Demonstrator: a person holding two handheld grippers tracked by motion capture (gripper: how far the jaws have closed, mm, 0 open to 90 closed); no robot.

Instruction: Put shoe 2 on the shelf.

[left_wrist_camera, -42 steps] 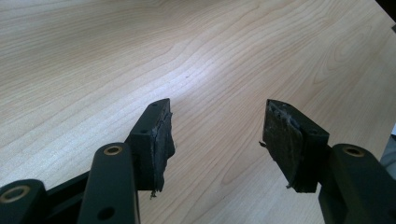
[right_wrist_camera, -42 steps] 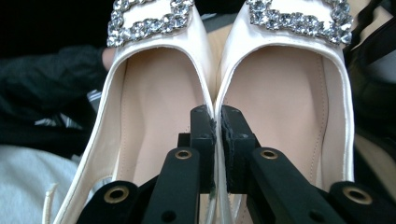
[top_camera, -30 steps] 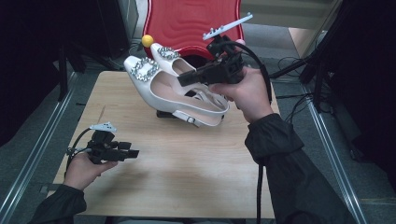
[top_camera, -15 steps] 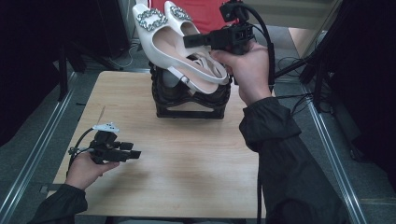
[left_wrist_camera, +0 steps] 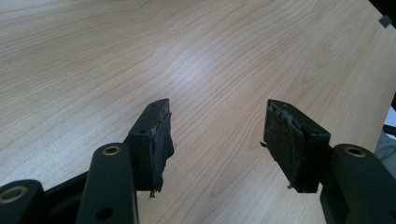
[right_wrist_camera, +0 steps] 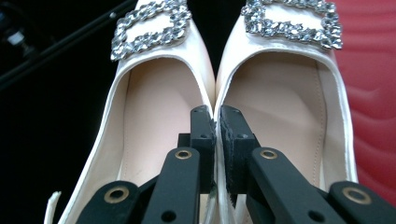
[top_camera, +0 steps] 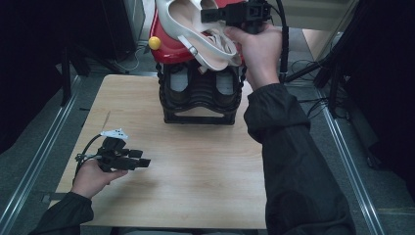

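Raised higher than a moment ago, the pair of white shoes now hangs above the black rack, at the far edge of the table.

The right gripper has its jaws pressed together on the two inner walls of the shoes, one jaw inside each shoe, so both are pinched side by side; the crystal buckles point away from its camera, with a red chair behind. The left gripper has stayed low over the bare wood near the person's side, its jaws spread with nothing between them.
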